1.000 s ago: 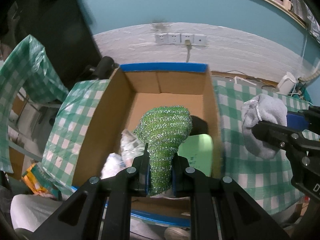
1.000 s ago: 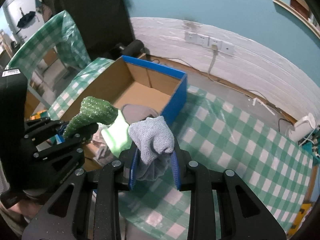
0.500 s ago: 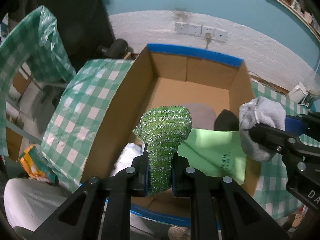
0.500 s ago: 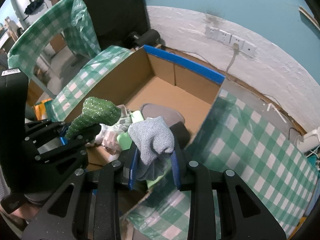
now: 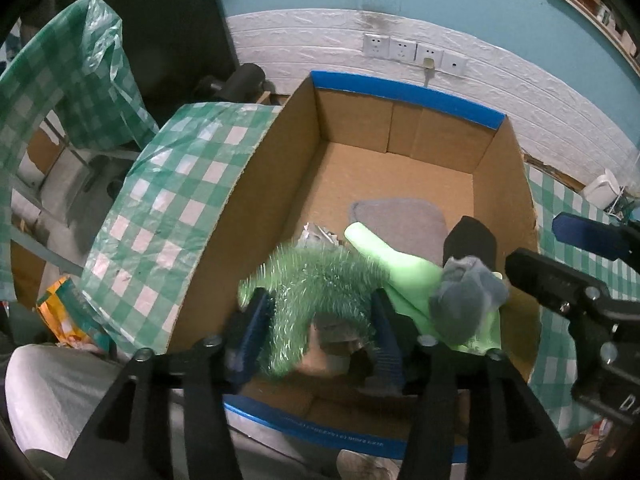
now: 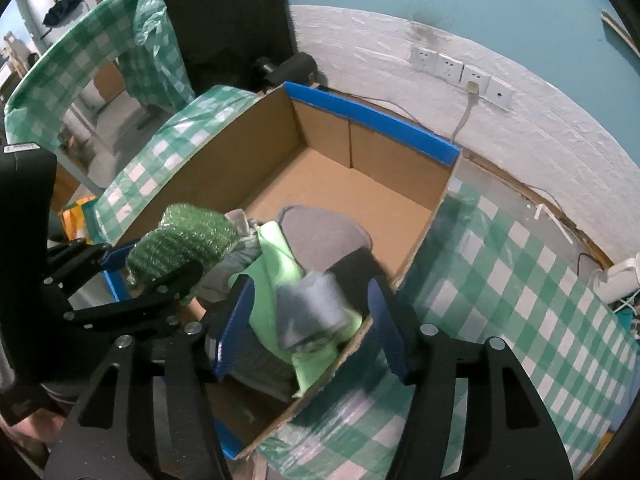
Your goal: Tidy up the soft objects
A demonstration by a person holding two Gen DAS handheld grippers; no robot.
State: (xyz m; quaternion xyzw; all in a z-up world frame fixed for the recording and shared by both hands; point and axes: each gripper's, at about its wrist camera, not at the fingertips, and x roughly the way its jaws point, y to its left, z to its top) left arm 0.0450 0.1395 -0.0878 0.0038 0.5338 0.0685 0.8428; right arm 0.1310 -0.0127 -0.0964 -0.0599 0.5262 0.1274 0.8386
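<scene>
An open cardboard box (image 5: 400,90) with blue-taped rims (image 6: 372,120) lies below both grippers. My left gripper (image 5: 320,316) hangs over its near end, jaws opening. A sparkly green sock (image 5: 316,280) is blurred and loose between the pads, which do not press on it. My right gripper (image 6: 310,320) is beside it over the box's right side, jaws opening too. A grey sock (image 6: 310,308) drops blurred between its blue pads. The box holds a light green cloth (image 5: 404,272), a grey piece (image 5: 400,220) and a black piece (image 5: 470,236). The left gripper (image 6: 140,268) and the green sock (image 6: 184,240) also show in the right wrist view.
A green-and-white checked cloth (image 6: 520,320) covers the table around the box. More checked plastic (image 5: 72,80) drapes over furniture at the left. Wall sockets (image 5: 416,54) and a cable are behind the box. A white object (image 6: 624,276) sits at the table's far right.
Both grippers have sprung apart and let go of their socks. The green sock and the grey sock now fall, blurred, into the box. Earlier, both hands shifted over the box.
</scene>
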